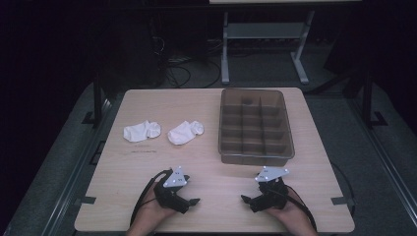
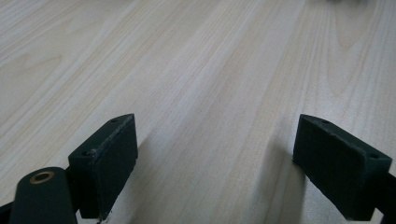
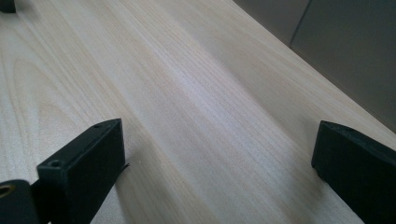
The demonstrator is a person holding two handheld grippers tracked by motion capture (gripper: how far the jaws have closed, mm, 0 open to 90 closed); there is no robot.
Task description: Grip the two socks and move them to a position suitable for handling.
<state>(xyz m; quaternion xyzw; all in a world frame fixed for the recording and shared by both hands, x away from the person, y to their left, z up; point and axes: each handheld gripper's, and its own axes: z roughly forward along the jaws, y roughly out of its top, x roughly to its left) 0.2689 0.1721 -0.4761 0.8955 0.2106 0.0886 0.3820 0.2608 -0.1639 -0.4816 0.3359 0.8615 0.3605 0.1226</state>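
Your left gripper (image 1: 195, 201) and right gripper (image 1: 244, 198) rest low on the near edge of the table (image 1: 206, 162), tips turned toward each other with bare wood between them. Both stand wide open and hold nothing; each gripper view shows bare wood grain between the jaws. Farther out, ahead of your left gripper, two white socks (image 1: 141, 131) (image 1: 185, 132) lie side by side, well apart from it. Ahead of your right gripper sits the brown divided tray (image 1: 255, 156), its compartments empty.
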